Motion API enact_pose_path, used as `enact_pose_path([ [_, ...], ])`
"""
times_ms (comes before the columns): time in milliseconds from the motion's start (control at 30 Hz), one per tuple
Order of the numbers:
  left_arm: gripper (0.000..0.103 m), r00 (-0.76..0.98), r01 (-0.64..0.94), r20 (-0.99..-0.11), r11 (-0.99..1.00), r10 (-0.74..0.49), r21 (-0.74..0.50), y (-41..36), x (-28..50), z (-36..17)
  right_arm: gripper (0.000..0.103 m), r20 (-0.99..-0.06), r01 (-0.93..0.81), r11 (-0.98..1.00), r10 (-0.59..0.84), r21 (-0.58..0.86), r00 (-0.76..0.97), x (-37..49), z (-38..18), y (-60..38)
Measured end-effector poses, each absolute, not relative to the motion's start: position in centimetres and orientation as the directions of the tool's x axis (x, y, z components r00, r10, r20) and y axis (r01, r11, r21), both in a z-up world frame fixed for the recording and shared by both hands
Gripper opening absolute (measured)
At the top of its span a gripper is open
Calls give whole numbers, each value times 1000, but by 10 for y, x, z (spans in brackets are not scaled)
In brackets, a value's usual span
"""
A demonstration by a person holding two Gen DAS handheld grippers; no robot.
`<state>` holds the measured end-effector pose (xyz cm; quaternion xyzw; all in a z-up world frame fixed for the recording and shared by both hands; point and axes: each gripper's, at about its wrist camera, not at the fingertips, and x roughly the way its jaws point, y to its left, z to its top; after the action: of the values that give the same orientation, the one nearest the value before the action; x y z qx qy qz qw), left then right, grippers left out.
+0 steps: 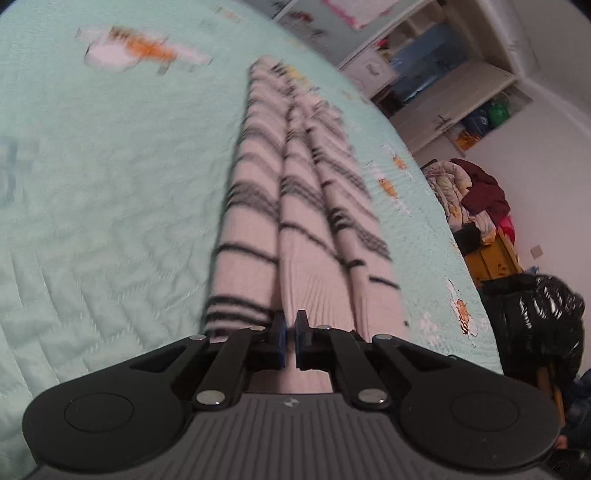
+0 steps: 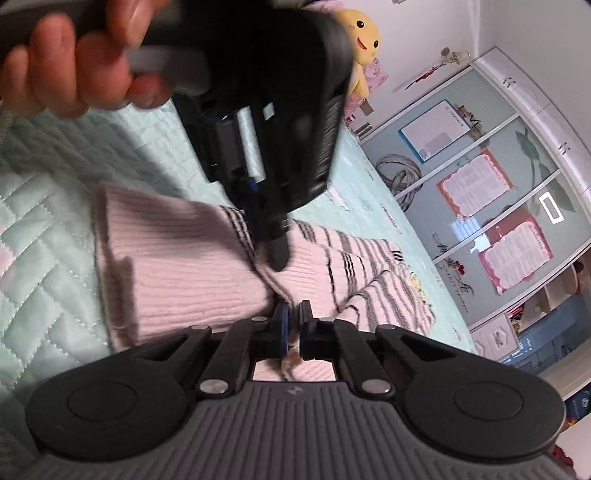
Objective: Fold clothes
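A pink knitted sweater with dark stripes (image 1: 258,206) lies lengthwise on the mint quilted bed cover (image 1: 110,184). My left gripper (image 1: 290,321) is shut on its near plain ribbed end, and the fabric runs away from the fingers in long folds. In the right wrist view the sweater (image 2: 177,266) lies bunched across the bed cover (image 2: 44,236). My right gripper (image 2: 293,314) is shut on a raised ridge of the pink knit. Just beyond it the left gripper (image 2: 273,258), held by a hand (image 2: 66,74), pinches the same ridge from above.
A wardrobe with posters on its doors (image 2: 480,206) and a yellow plush toy (image 2: 364,33) stand past the bed. Beside the bed's right edge are a heap of clothes (image 1: 469,195), a shiny black bag (image 1: 535,317) and open shelves (image 1: 443,81).
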<state>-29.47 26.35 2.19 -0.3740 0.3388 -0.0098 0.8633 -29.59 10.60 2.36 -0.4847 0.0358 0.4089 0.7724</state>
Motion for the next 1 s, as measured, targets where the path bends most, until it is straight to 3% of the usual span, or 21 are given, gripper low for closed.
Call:
enact_pose_path([
  [233,4,745,-257,-595,693,-302,-674,273,-300,26,6,-449,-693,210,627,-690,637,-301,21,98],
  [367,5,756,-227,-602,759,-257,-610,268,-313,47,6,-481,-822,319,688,-471,543,-295,53,68],
  [500,6,799,-141,-550,813,-244,-565,255,-303,70,6,-459,-844,495,712,-208,531,-267,77,43],
  [633,10,772,-196,-594,803,-228,-563,256,-283,63,7,-458,-823,532,692,-198,558,-251,85,49],
  [800,24,747,-295,-635,758,-197,-582,266,-286,41,26,-503,-805,313,651,-505,568,-296,50,84],
  [900,27,756,-285,-615,735,-222,-615,270,-289,38,28,-473,-691,185,605,-699,640,-317,14,101],
  [1000,30,757,-284,-612,727,-230,-625,271,-287,36,28,-446,-671,189,616,-717,649,-319,10,106],
])
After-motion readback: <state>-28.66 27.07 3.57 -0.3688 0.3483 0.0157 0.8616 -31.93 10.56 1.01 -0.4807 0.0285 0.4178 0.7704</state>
